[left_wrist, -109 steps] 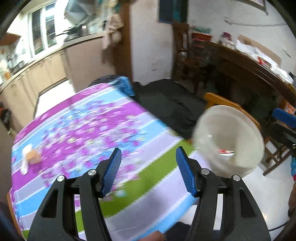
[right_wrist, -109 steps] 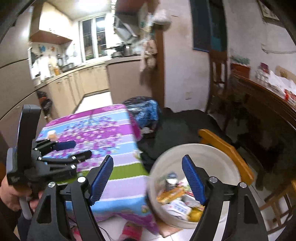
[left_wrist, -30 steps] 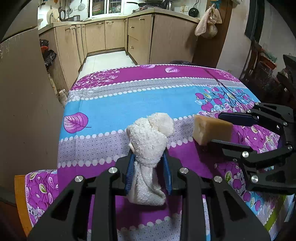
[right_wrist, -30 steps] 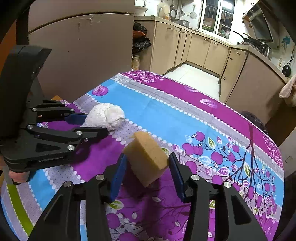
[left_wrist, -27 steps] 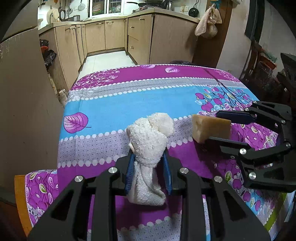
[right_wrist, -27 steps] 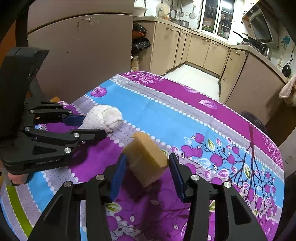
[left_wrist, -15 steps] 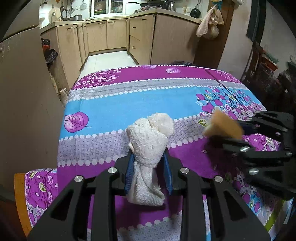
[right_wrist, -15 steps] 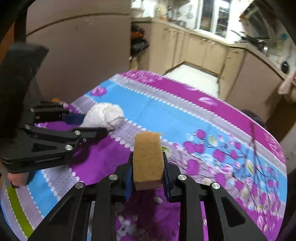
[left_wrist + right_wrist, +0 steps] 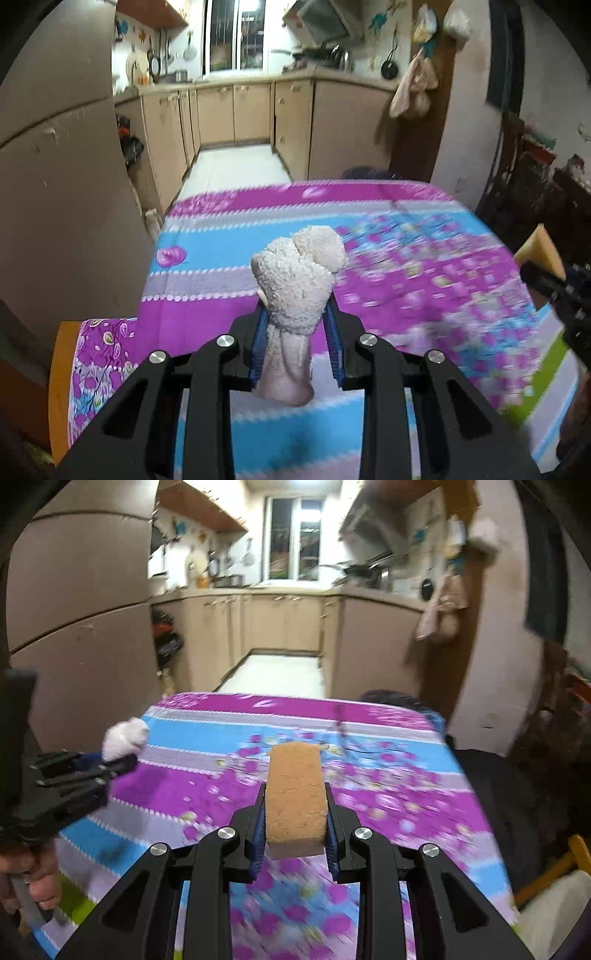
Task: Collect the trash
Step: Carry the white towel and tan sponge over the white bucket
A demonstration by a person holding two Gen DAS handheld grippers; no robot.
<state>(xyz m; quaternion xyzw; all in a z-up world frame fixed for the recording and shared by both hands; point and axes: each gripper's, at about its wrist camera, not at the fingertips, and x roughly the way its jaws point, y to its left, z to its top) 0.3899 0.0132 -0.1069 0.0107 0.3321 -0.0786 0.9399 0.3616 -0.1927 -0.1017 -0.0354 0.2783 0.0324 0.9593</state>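
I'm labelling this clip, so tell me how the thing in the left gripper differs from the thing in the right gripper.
The white rag is soft, fluffy and bunched; the brown sponge is a firm rectangular block. The rag droops below the left gripper; the sponge keeps its shape in the right gripper. Both are clamped above the tablecloth.

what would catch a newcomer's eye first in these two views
The crumpled white fluffy cloth clamped in the left hand-held gripper, centre of its view. The tan rectangular sponge block is clamped in the right hand-held gripper. Beneath both spreads the purple, blue and grey flowered tablecloth.
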